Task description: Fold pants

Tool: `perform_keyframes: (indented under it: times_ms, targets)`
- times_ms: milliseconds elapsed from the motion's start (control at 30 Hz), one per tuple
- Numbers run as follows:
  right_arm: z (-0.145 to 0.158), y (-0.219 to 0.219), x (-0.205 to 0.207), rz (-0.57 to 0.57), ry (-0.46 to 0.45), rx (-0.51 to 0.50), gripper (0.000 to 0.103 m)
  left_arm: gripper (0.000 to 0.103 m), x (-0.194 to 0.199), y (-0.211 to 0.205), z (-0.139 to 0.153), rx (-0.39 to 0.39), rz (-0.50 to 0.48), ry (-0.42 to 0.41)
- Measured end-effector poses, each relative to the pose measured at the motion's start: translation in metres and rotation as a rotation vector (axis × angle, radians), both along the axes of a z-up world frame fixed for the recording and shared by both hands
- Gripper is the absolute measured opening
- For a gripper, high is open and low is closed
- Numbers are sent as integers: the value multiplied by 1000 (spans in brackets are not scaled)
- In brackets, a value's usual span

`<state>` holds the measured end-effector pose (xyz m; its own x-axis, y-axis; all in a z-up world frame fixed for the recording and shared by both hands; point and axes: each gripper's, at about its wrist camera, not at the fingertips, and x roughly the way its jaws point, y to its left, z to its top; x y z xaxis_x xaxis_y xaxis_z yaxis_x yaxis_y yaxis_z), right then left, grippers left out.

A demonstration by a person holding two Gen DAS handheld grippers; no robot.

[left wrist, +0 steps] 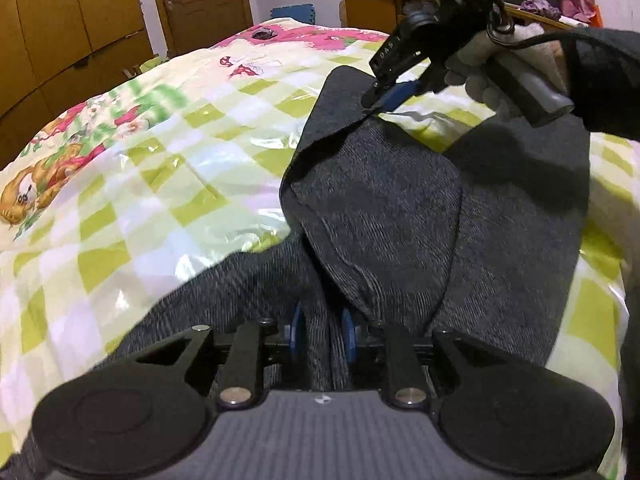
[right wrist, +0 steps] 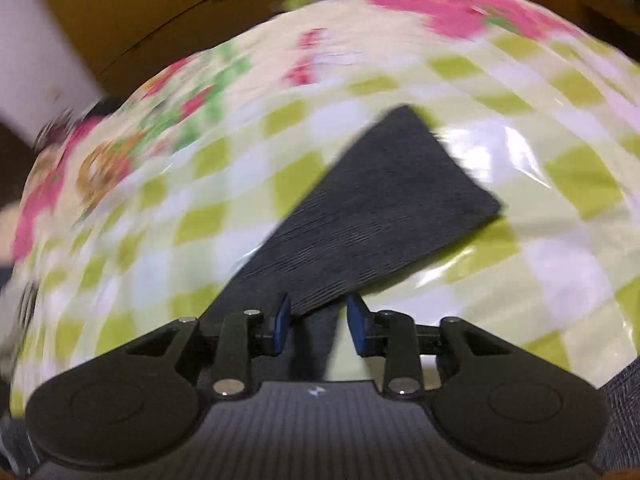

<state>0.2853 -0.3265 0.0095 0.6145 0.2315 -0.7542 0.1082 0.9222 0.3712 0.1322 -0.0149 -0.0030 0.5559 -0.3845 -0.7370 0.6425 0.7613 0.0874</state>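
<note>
l grip (left wrist: pixel 321 330) on pants (left wrist: pixel 380 200) | r grip (right wrist: pixel 320 322) open, cloth between | bed (left wrist: pixel 160 160)

Checked bedspread (left wrist: pixel 160 140), brown wardrobes (left wrist: pixel 60 20), door (left wrist: pixel 200 0), cluttered desk (left wrist: pixel 384 4)

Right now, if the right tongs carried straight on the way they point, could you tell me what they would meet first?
Most likely the dark grey pants, whose cloth lies just ahead of and between the right tongs; beyond it is the checked bedspread. The blur leaves the depth uncertain.

A home bedroom: a bed (left wrist: pixel 160 152) under a floral quilt, wooden wardrobes (left wrist: pixel 72 28), a door (left wrist: pixel 200 0), a cluttered dresser (left wrist: pixel 380 8)
</note>
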Motion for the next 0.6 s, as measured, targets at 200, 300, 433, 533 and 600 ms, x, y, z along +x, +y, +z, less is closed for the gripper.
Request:
perform_keyframes:
  times_ms: [200,300,433,533,600]
  targets:
    - [-19,-32,16,-101,-6,106,33,36,17,-19,-4,16,-4,-15]
    - [-28,-37,25,-141,-26,147,32,37,18,-28,-7,26,2,-19]
    - [-31,-46,25,-183,-78,182,4,37,13,-38,-11,71,1,-37]
    - [-17,-58,10,-183,-154,231,4,37,10,-43,-8,101,-16,-49]
    - [2,-69,-6,-184,-210,252,4,37,8,-48,-3,108,-26,-48]
